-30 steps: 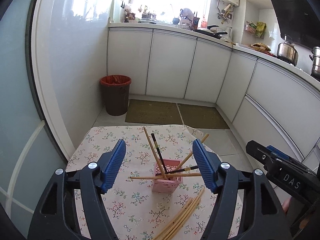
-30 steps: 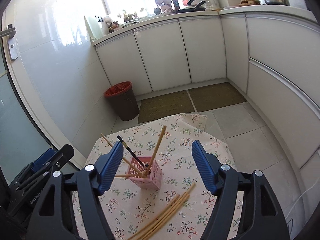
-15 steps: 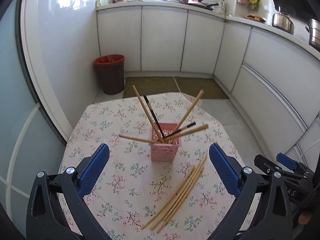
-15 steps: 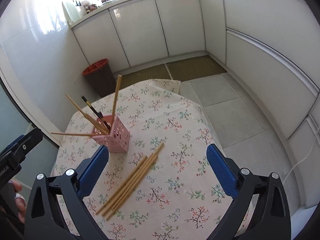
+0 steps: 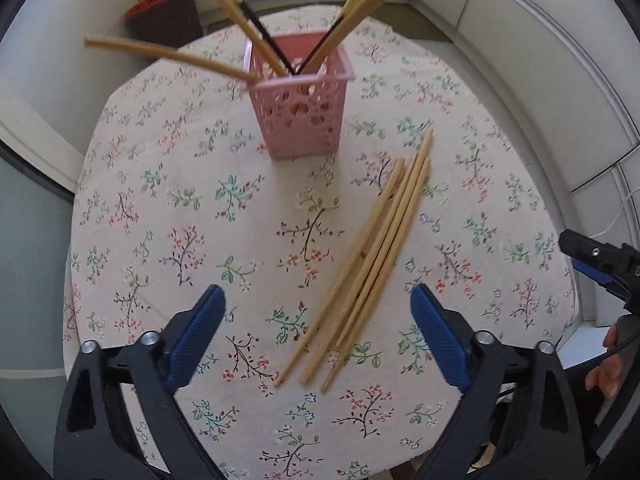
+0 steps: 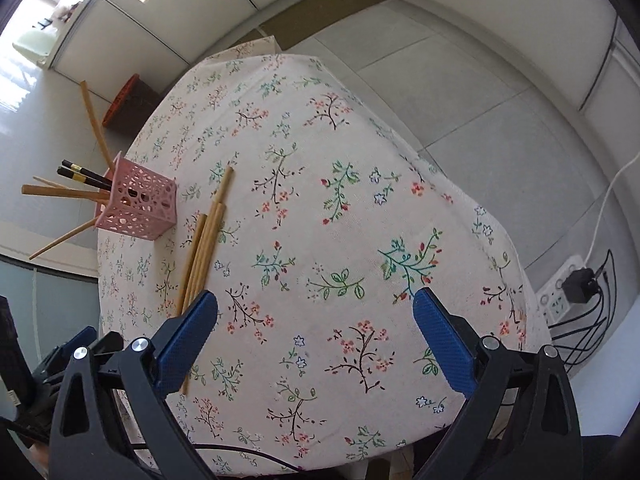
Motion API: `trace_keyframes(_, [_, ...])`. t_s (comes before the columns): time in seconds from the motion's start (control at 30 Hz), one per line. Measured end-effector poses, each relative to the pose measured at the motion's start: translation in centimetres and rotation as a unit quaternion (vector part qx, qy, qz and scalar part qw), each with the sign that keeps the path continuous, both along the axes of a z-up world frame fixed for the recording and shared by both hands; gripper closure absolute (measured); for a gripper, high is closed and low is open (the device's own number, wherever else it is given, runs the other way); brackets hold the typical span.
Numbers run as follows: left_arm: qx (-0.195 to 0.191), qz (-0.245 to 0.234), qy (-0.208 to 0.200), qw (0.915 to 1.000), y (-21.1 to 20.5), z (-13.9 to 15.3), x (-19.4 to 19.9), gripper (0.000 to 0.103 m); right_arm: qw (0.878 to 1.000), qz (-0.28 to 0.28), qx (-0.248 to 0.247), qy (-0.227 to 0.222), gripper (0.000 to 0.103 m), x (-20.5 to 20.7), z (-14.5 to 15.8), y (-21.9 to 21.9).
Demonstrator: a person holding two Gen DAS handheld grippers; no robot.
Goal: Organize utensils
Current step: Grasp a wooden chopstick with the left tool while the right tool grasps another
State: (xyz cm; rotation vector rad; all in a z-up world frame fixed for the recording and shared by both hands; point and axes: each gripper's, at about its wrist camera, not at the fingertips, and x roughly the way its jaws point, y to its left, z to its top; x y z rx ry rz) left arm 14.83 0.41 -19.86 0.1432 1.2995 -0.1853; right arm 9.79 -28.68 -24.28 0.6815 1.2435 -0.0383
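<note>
1. Left wrist view: we see our left claw [image 5: 316,312] pointing down at the tabletop [image 5: 160,208] with its flowered cloth; the jaws are closing but still spread, with the near ends of the loose chopsticks [image 5: 372,252] lying on the cloth between the blue pads [image 5: 196,332], which do not touch them
2. These bamboo chopsticks lie side by side in a slanted bundle, their far tips near the pink basket [image 5: 300,108]
3. The basket stands upright on the far part of the tabletop and holds several bamboo chopsticks and a black pair, all leaning outward
4. At the right edge of this view we see our right claw and part of a hand [image 5: 608,372] behind it
5. From the right wrist, we see our right claw [image 6: 316,312] spread wide over bare cloth, pinching nothing; the chopstick bundle [image 6: 204,240] lies to its left, its near end passing behind the left pad [image 6: 188,340]
6. A brown waste bin [image 5: 168,12] stands on the floor beyond the tabletop, and a power strip [image 6: 560,300] with cables lies on the floor at the right
</note>
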Motion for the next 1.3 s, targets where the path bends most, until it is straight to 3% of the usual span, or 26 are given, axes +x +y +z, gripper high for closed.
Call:
trace_keyframes(0.1, [-0.004,-0.002,0.061,0.9981,0.7,-2.2,0.2,0.049,1.0,0.001,0.012,0.006,0.008,0.1,-0.4,0.1])
trace_keyframes(0.3, [0.029,-0.019,0.098,0.9946,1.6,-4.7,-0.9,0.071,0.999,0.016,0.03,0.025,0.008,0.8,-1.4,0.9])
trace_keyframes(0.63, [0.057,-0.037,0.119,0.9906,2.3,-6.8,-2.1,0.092,0.996,0.069,0.036,0.032,0.008,1.6,-1.5,4.6])
trace_keyframes(0.83, [0.063,-0.062,0.101,0.9909,2.0,-7.2,-3.5,0.097,0.989,0.131,0.05,0.039,0.008,1.1,-1.4,9.8])
trace_keyframes(1.07, [0.046,-0.075,0.066,0.9939,2.6,-4.5,-6.2,0.099,0.988,0.149,-0.003,0.045,0.008,0.4,-1.6,15.8])
trace_keyframes(1.17, [0.047,-0.081,0.053,0.9943,3.5,-3.5,-7.5,0.099,0.986,0.153,-0.02,0.064,0.02,0.1,-2.4,17.6])
trace_keyframes(1.23, [0.048,-0.085,0.044,0.9943,4.0,-2.9,-8.5,0.099,0.984,0.158,-0.034,0.075,0.034,0.1,-3.0,18.7])
trace_keyframes(1.3, [0.043,-0.094,0.037,0.9939,4.3,-2.1,-9.7,0.099,0.984,0.153,-0.055,0.073,0.036,0.0,-3.1,19.6])
